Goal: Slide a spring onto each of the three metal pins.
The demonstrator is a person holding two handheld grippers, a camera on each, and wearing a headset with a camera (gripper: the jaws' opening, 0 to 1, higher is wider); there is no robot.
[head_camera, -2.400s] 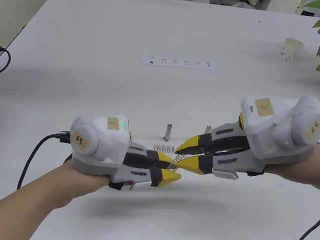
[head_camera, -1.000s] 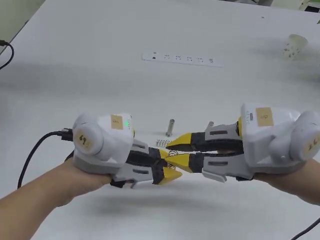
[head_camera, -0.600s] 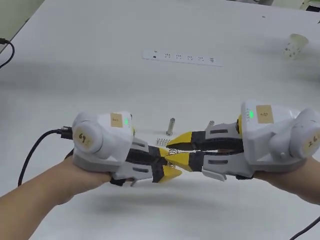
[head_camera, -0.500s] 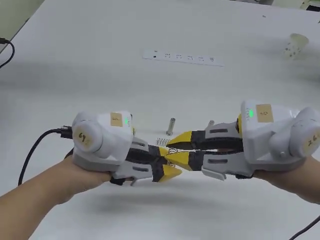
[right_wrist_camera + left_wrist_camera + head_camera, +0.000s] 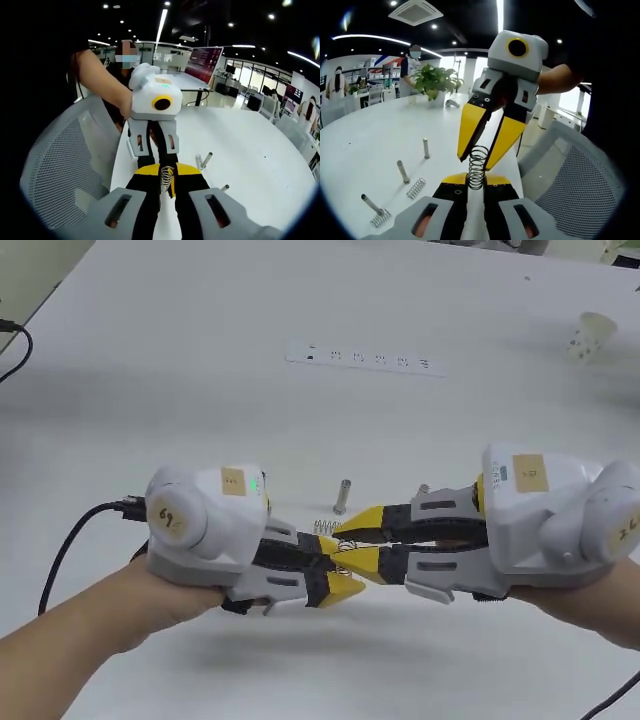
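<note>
Clamping spring [image 5: 478, 169], left tool [image 5: 469, 178] facing right tool [image 5: 476, 163].

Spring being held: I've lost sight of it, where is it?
The spring is above the table at head-view centre, gripped between the facing tips of the left claw and right claw.

The white table [image 5: 200, 320] carries a white power strip [image 5: 365, 359] in its far part and a small white cup [image 5: 590, 332] far to the right. In the left gripper view three metal pins are on it in a line: the far pin [image 5: 426, 148], the middle pin [image 5: 402, 171] and the near pin [image 5: 371, 204]. One loose spring [image 5: 415, 187] lies just beside the middle pin, and another spring [image 5: 380, 219] lies at the near pin. A potted plant [image 5: 438, 82] stands further back.
</note>
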